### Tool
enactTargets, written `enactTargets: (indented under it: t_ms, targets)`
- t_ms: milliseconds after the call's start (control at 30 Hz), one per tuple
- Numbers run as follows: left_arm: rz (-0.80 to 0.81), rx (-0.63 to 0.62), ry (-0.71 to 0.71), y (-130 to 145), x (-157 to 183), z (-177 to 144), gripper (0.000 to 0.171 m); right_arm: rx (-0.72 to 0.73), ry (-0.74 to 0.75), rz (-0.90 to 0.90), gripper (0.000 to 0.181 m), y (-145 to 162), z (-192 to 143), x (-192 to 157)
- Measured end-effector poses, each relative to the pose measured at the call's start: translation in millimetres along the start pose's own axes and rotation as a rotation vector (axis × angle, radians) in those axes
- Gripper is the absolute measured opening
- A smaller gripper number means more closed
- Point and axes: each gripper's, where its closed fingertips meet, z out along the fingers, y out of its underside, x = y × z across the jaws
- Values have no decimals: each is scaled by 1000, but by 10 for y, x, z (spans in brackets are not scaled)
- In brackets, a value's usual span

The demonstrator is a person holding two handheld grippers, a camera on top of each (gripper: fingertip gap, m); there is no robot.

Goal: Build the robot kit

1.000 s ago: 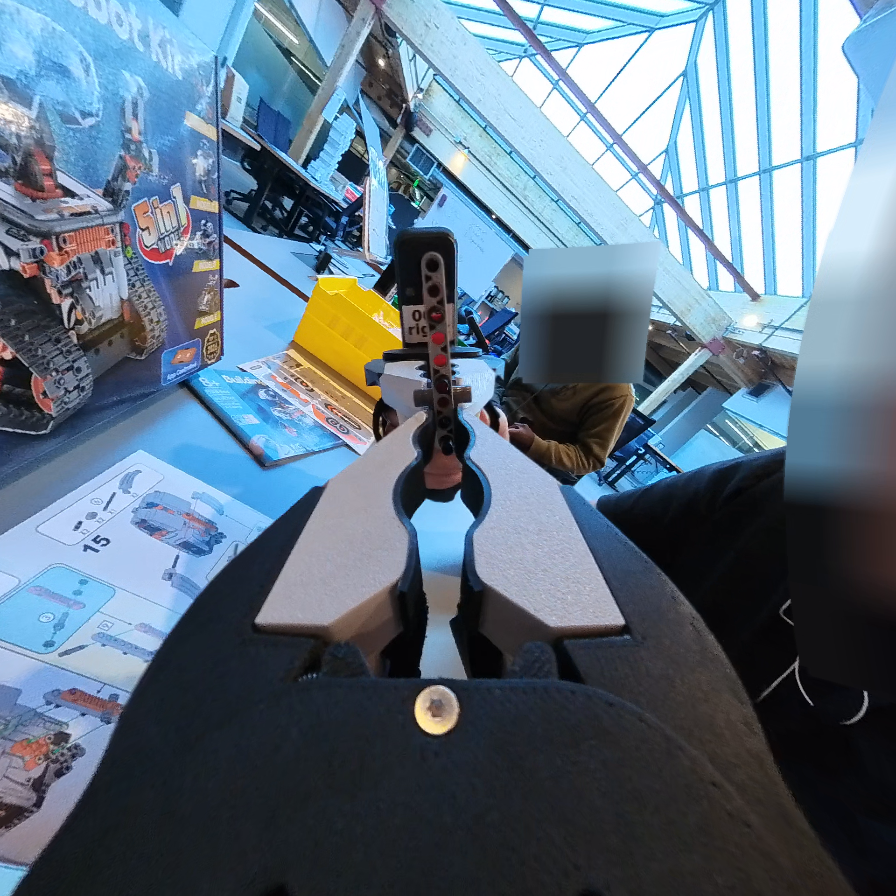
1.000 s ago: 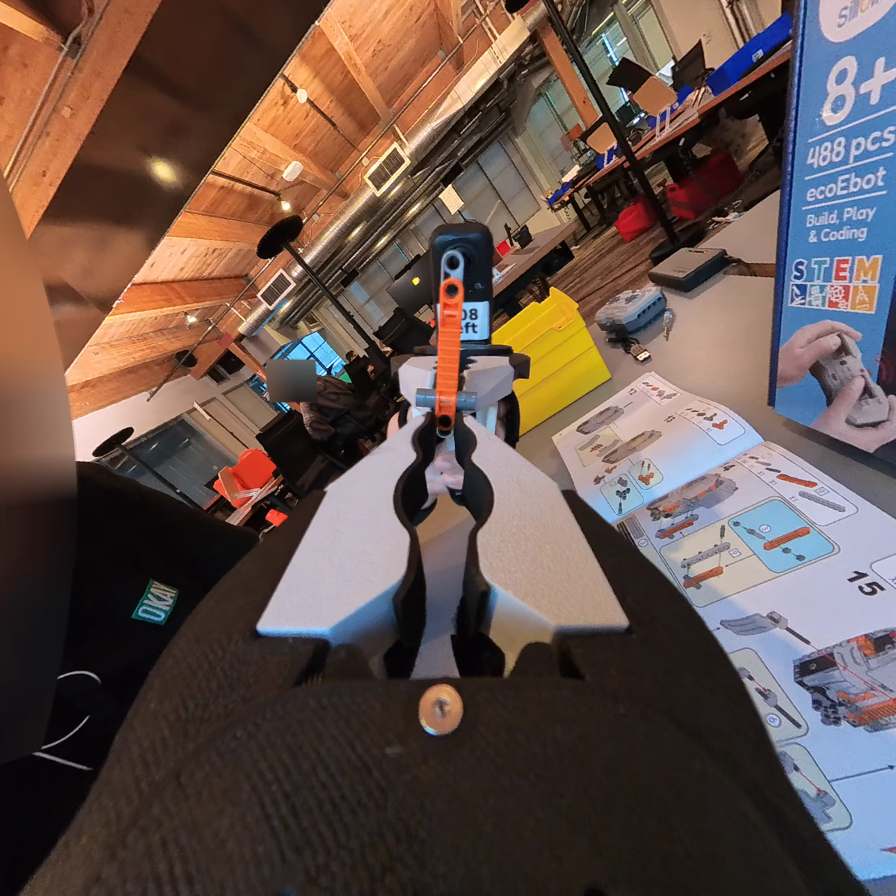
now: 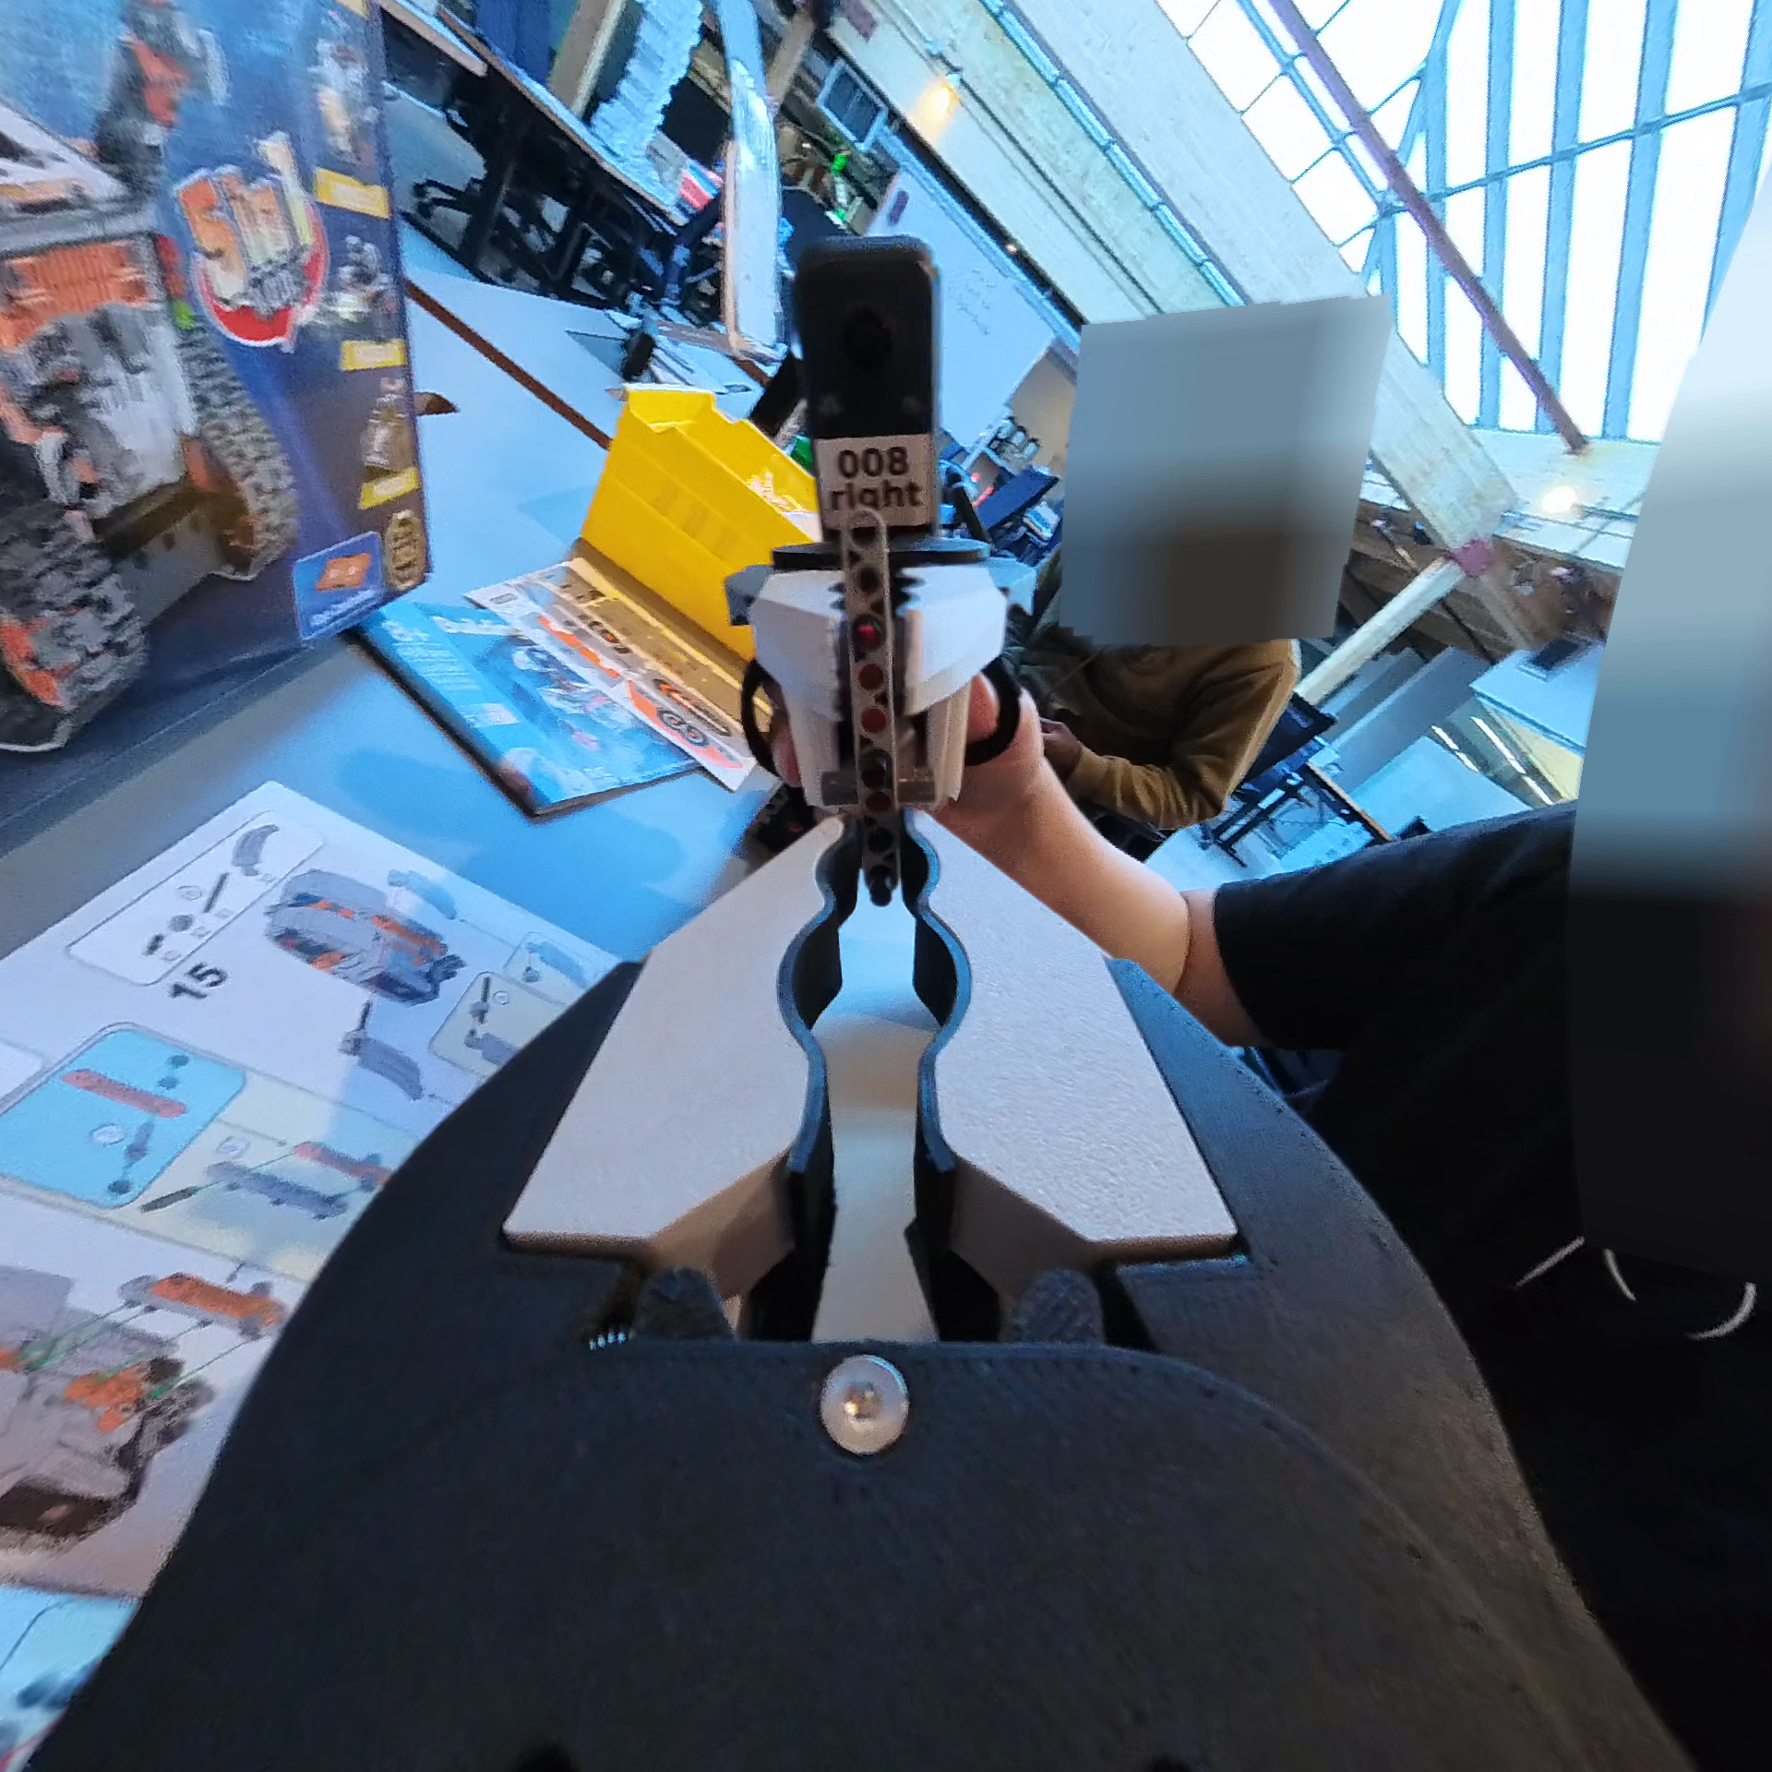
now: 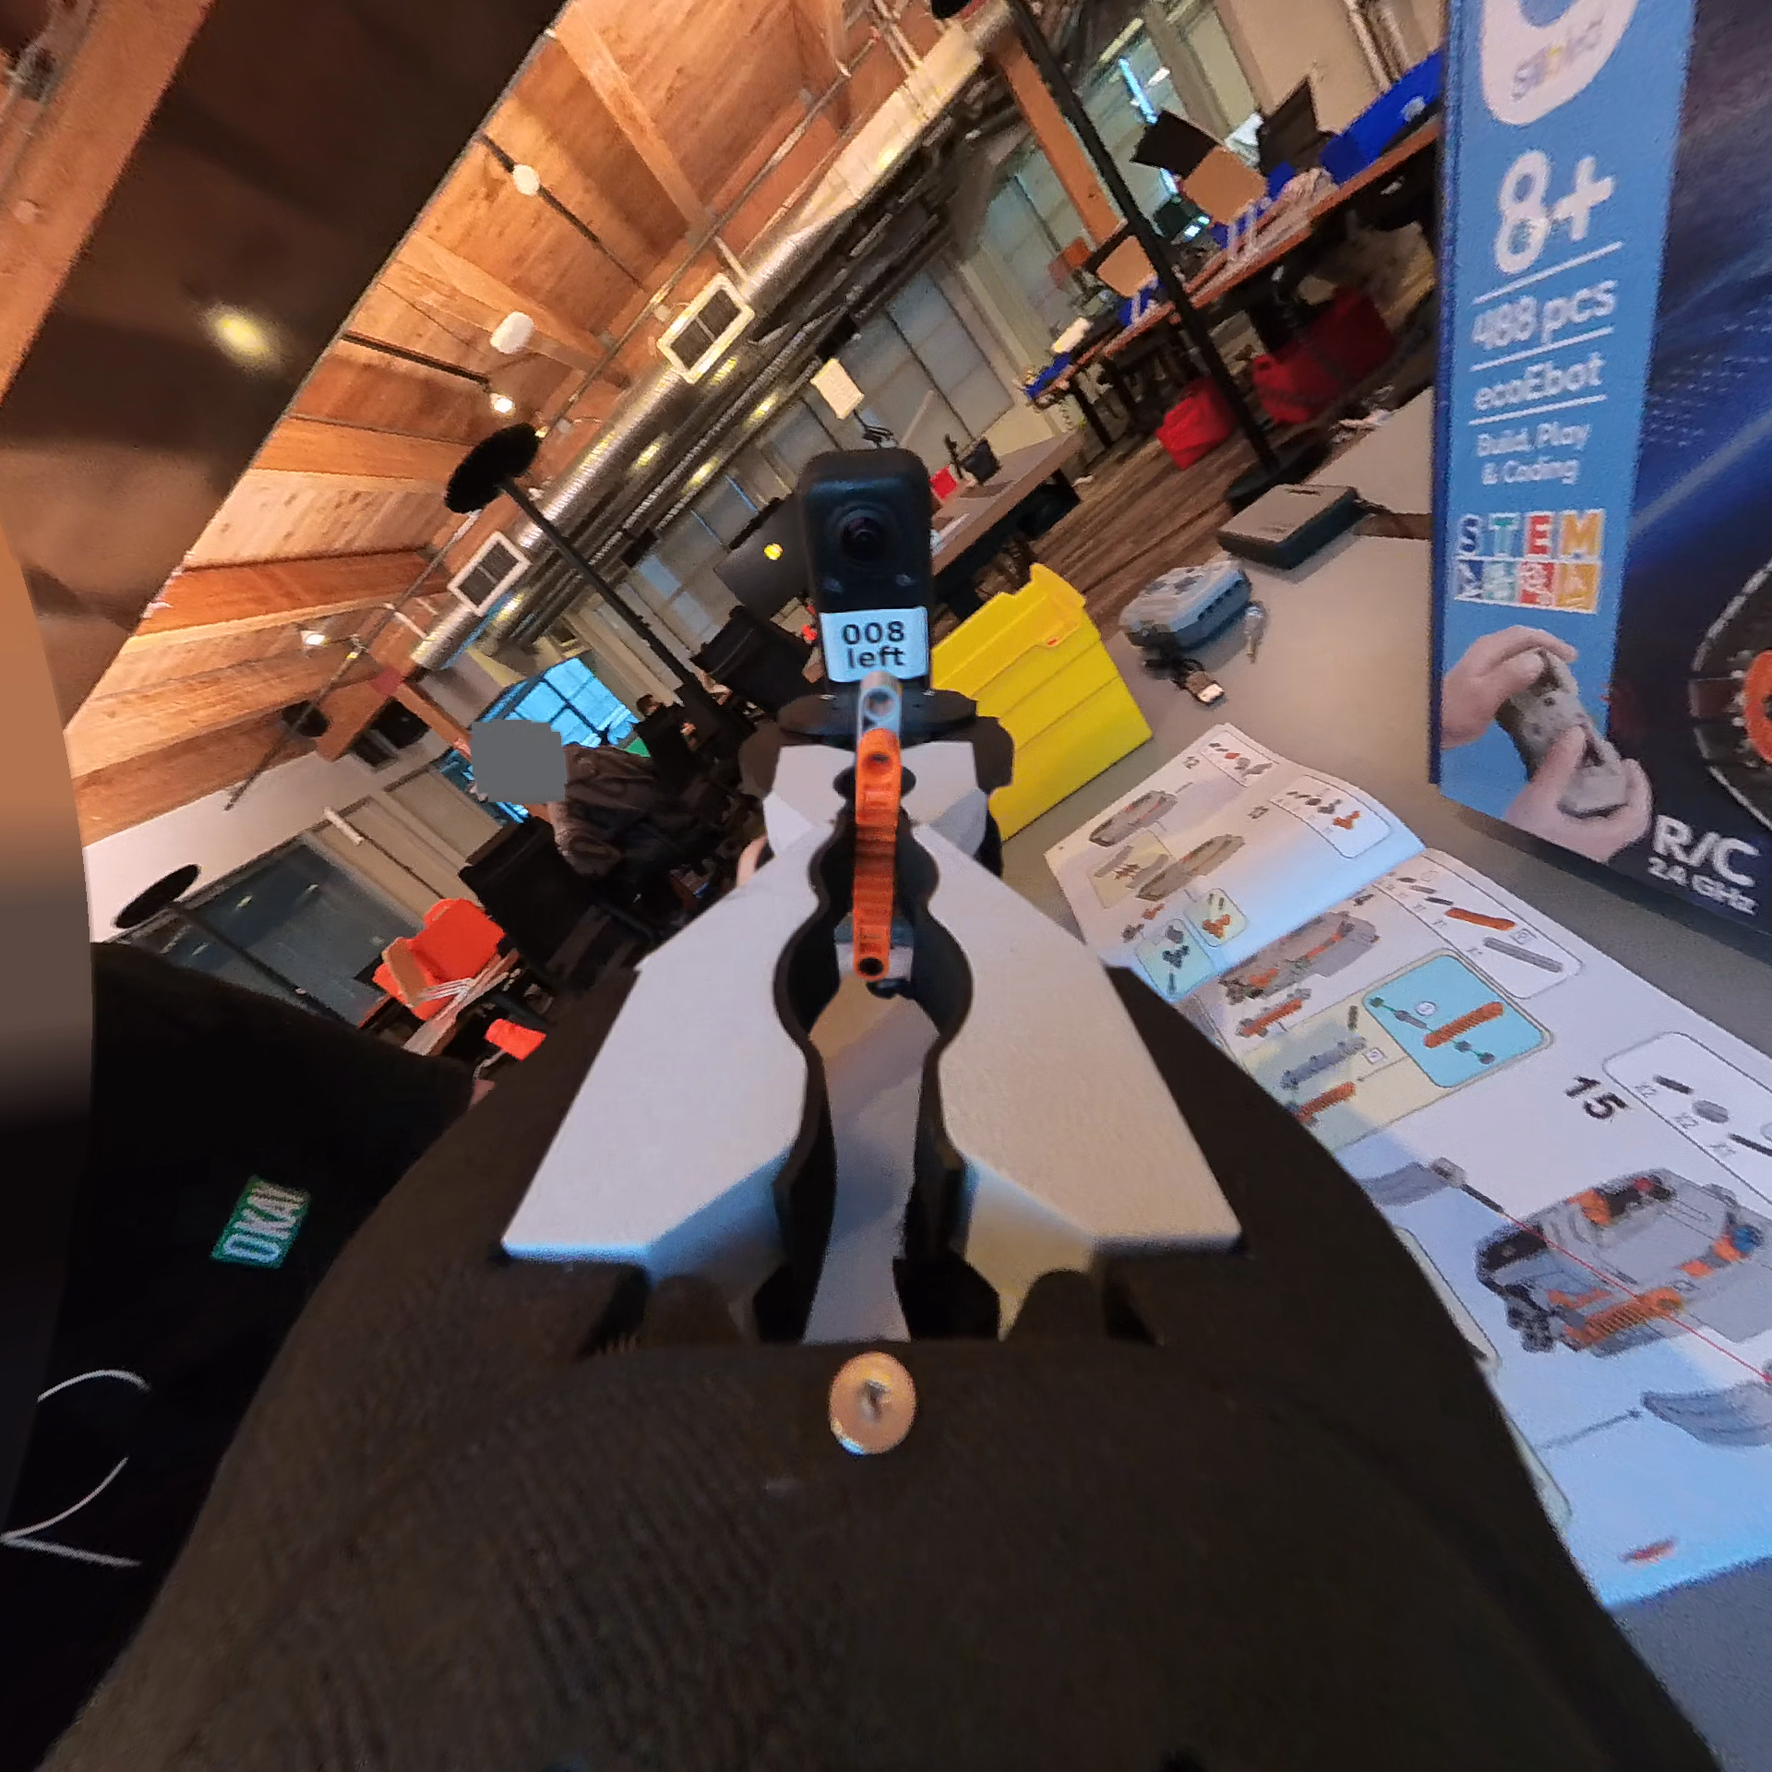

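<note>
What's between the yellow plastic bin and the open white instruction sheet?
Left wrist view: fanned blue-covered booklets against the yellow plastic bin, then bare grey tabletop before the open white instruction sheet.

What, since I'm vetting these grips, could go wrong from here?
The left claw pinches the grey beam only by its bottom end, so it might pivot or slip. The right claw holds the orange beam just at its tips; pushing the facing claws together could knock either piece loose.

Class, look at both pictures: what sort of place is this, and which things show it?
Probably a shared workshop or maker space: a building-kit box and open instruction booklet on the table, a yellow parts bin, rows of worktables behind.
</note>
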Motion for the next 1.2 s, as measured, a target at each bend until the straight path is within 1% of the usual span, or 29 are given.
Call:
enactTargets:
  t_ms: [33,67,100,133,233,367,567,733,833,900,967,1033,1100,1200]
  targets:
    - [3,8,-13,-14,-21,-22,10,-13,17,-2,5,18,0,19]
    - [-1,24,-25,-42,-39,-54,24,-28,30,-8,5,37,1,33]
    - [-9,42,-33,-76,-53,-96,31,-37,38,-13,5,48,3,36]
    - [-12,67,-30,-117,-50,-144,31,-36,37,-15,5,44,8,28]
    - [-28,153,-8,-240,-31,-272,30,-39,20,-9,5,62,38,0]
    - [-38,179,36,-274,17,-280,25,-70,-8,2,5,148,106,-25]
    - [-32,142,51,-215,41,-168,23,-137,-23,-11,5,278,173,-59]
    - [-31,120,59,-175,47,-119,10,-158,-25,-9,5,323,191,-51]
    - [-42,117,60,-164,31,-110,10,-155,-30,-3,5,322,192,-54]
    - [-59,132,65,-185,21,-111,16,-158,-27,-6,5,324,189,-48]
    - [-64,147,75,-202,21,-110,15,-158,-24,-7,5,315,177,-42]
    - [-59,136,69,-182,9,-85,14,-155,-22,-7,5,301,163,-40]
    - [-51,115,70,-150,16,-50,9,-155,-21,-9,5,295,155,-40]
    - [-48,117,68,-149,18,-37,4,-154,-15,-12,5,290,148,-28]
